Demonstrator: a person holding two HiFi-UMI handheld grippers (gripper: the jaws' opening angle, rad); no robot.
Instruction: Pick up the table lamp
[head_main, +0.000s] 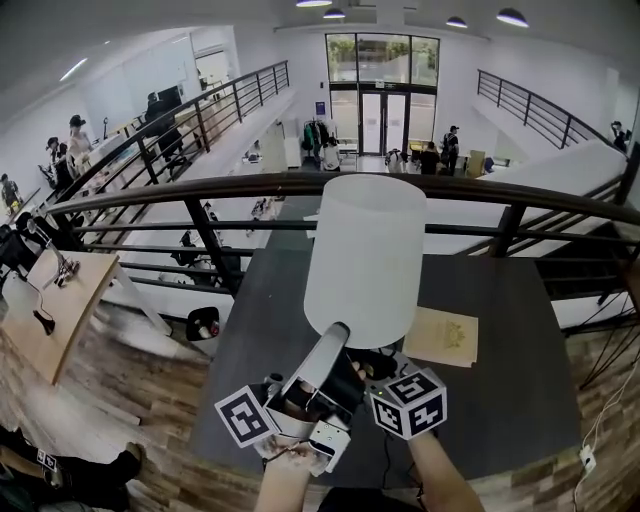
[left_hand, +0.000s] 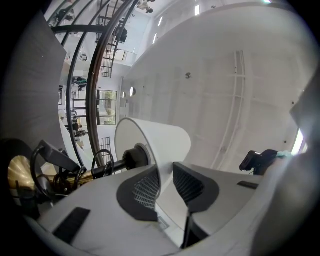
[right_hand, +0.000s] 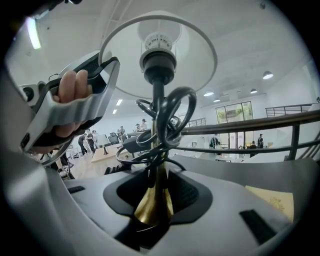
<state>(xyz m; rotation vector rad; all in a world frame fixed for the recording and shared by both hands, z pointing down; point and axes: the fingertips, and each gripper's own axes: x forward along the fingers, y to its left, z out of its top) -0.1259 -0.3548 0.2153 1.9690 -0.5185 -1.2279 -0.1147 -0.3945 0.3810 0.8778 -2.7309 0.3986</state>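
Note:
The table lamp is off the table, its white shade (head_main: 365, 260) upright in front of me. My left gripper (head_main: 333, 345) reaches up from below and is shut on the shade's lower rim (left_hand: 159, 165), one pad inside and one outside (left_hand: 164, 186). My right gripper (head_main: 383, 366) is shut on the lamp's brass stem (right_hand: 152, 202), which flares between the two dark pads (right_hand: 154, 192). Its black cord (right_hand: 162, 122) is coiled round the stem under the bulb socket (right_hand: 157, 60). The lamp's brass foot (left_hand: 19, 171) shows at the left of the left gripper view.
Below lies a dark grey table (head_main: 500, 350) with a yellowish paper (head_main: 443, 337) on it. A dark metal railing (head_main: 200, 188) runs along the table's far edge, with a drop to a lower floor behind. A wooden table (head_main: 60, 310) stands at the left.

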